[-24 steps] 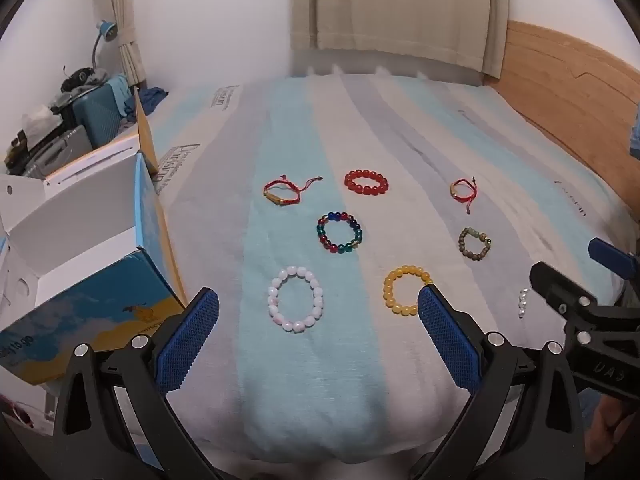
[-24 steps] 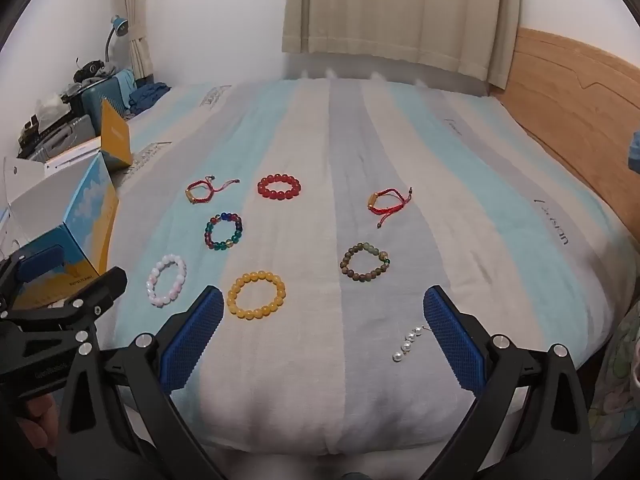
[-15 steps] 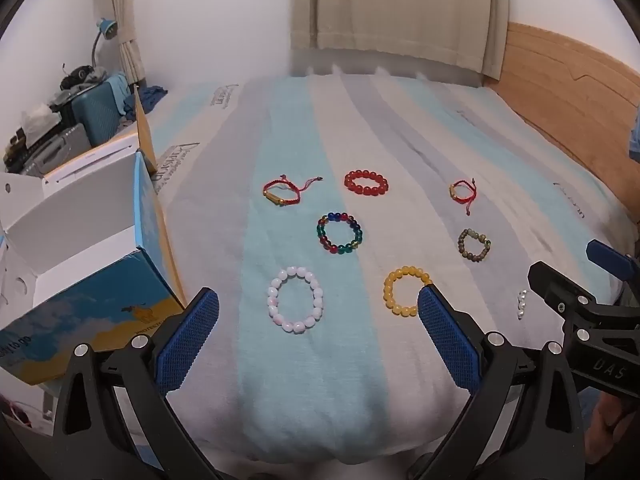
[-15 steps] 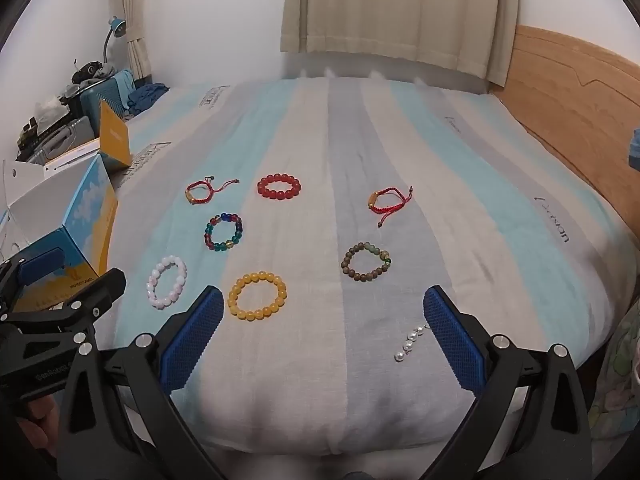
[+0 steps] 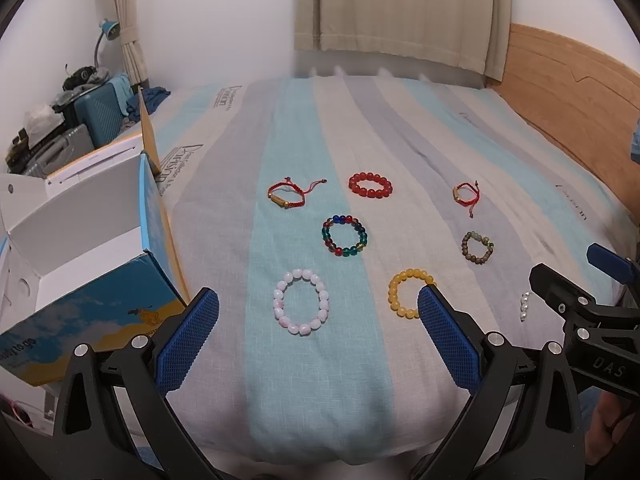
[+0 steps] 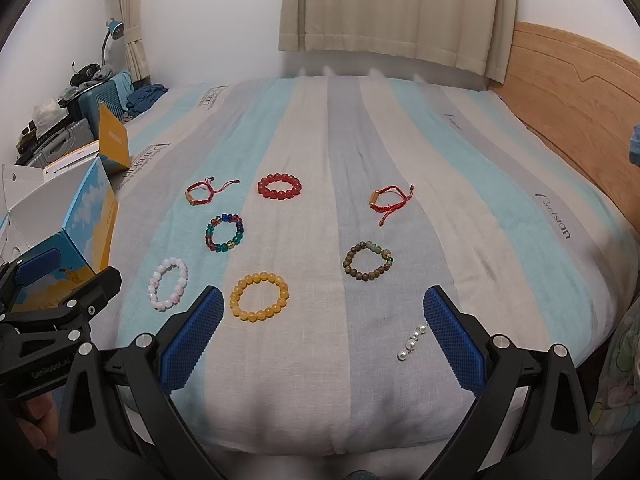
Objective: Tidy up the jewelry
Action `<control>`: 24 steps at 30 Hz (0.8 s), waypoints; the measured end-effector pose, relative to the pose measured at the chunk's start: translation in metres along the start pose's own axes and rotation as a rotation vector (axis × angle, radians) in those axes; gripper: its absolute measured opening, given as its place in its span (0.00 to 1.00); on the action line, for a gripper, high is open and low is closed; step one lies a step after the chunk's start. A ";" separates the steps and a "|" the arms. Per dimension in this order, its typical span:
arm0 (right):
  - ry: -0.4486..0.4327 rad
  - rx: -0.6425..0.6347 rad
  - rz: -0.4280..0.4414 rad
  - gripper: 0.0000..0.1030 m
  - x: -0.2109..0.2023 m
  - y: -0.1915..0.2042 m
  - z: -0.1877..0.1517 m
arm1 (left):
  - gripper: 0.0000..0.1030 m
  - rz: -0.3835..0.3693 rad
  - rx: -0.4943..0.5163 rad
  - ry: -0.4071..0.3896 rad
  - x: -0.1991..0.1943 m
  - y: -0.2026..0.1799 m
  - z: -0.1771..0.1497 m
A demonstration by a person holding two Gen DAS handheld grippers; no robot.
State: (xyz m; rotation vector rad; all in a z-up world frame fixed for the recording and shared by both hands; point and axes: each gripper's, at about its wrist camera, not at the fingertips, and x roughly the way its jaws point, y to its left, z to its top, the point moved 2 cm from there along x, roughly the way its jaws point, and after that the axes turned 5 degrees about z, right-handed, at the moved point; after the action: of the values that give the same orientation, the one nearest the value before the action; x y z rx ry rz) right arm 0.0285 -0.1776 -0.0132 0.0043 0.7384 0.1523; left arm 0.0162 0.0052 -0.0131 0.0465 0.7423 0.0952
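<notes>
— Left gripper (image 5: 312,314), right gripper (image 6: 322,316)?
— Both spread wide, grasping nothing, low in frame.
— Jewelry?
— Yellow bead bracelet (image 6: 259,298) centre frame on striped bedspread (image 6: 400,128); pink-white bead bracelet (image 5: 301,301) lower centre.

A striped bedspread (image 6: 320,128) in pale blue, grey and cream bands is covering the bed, with printed lettering showing near its edges. A wooden headboard (image 6: 568,92) is running along the right side. Beige curtains (image 6: 392,8) are hanging against the white wall behind. At the far left, a blue desk lamp (image 5: 107,30) is leaning over teal and grey suitcases (image 5: 100,114) that are carrying a clutter of clothes.
</notes>
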 end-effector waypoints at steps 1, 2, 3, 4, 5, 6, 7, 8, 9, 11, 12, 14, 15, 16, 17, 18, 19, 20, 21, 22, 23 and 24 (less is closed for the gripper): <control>-0.002 0.000 -0.001 0.93 0.000 0.000 0.000 | 0.94 -0.001 -0.001 0.000 0.000 0.000 0.000; -0.003 0.002 -0.001 0.93 0.000 -0.001 0.000 | 0.94 -0.003 -0.005 0.002 0.000 0.001 0.000; -0.005 0.006 -0.002 0.93 -0.001 -0.001 0.001 | 0.94 -0.003 -0.006 0.005 0.001 0.001 0.000; -0.007 0.009 -0.001 0.93 -0.001 -0.001 0.001 | 0.94 -0.002 -0.005 0.006 0.001 0.001 0.000; -0.008 0.012 -0.001 0.93 0.000 -0.002 0.002 | 0.94 0.001 -0.005 0.004 0.001 0.001 0.001; -0.008 0.013 -0.001 0.93 0.000 -0.002 0.002 | 0.94 0.002 -0.006 0.003 0.001 0.002 0.001; -0.008 0.015 -0.001 0.93 0.000 -0.002 0.002 | 0.94 0.001 -0.007 0.003 0.001 0.002 0.001; -0.007 0.016 0.002 0.93 0.000 -0.002 0.003 | 0.94 0.001 -0.009 0.002 0.001 0.003 0.001; -0.007 0.015 0.002 0.93 0.000 -0.002 0.004 | 0.94 0.001 -0.010 0.002 0.000 0.003 0.001; -0.007 0.015 0.003 0.93 0.000 -0.002 0.004 | 0.94 0.001 -0.009 0.002 0.000 0.003 0.001; -0.007 0.014 0.004 0.93 -0.001 -0.003 0.004 | 0.94 0.001 -0.010 0.002 0.000 0.004 0.001; -0.008 0.015 0.004 0.93 -0.002 -0.003 0.004 | 0.94 -0.001 -0.011 0.001 0.000 0.004 0.001; -0.006 0.015 0.005 0.93 -0.002 -0.002 0.004 | 0.94 -0.001 -0.008 0.001 0.000 0.004 0.000; -0.006 0.015 0.007 0.93 -0.002 -0.003 0.004 | 0.94 0.001 -0.006 0.000 0.000 0.004 0.000; -0.007 0.014 0.005 0.93 -0.002 -0.003 0.004 | 0.94 0.001 -0.004 0.000 0.000 0.004 0.000; -0.007 0.012 0.005 0.93 -0.003 -0.003 0.004 | 0.94 0.001 -0.004 0.000 0.000 0.003 0.000; -0.007 0.011 0.005 0.93 -0.003 -0.002 0.005 | 0.94 0.001 -0.004 0.000 0.000 0.003 0.000; -0.008 0.009 0.005 0.93 -0.003 -0.002 0.005 | 0.94 0.001 -0.003 -0.001 0.000 0.003 0.000; -0.008 0.008 0.005 0.93 -0.003 -0.002 0.005 | 0.94 0.001 -0.003 -0.001 0.000 0.003 0.000; -0.009 0.007 0.005 0.93 -0.003 -0.002 0.005 | 0.94 0.001 -0.003 -0.002 -0.001 0.003 0.000; -0.009 0.006 0.005 0.93 -0.004 -0.002 0.005 | 0.94 0.001 -0.004 -0.003 -0.001 0.003 0.000; -0.009 0.006 0.006 0.93 -0.004 -0.002 0.006 | 0.94 0.000 -0.004 -0.003 -0.001 0.003 0.000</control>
State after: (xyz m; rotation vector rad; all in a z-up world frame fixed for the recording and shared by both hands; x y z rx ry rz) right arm 0.0300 -0.1797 -0.0067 0.0129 0.7296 0.1555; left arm 0.0153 0.0084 -0.0124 0.0427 0.7387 0.0965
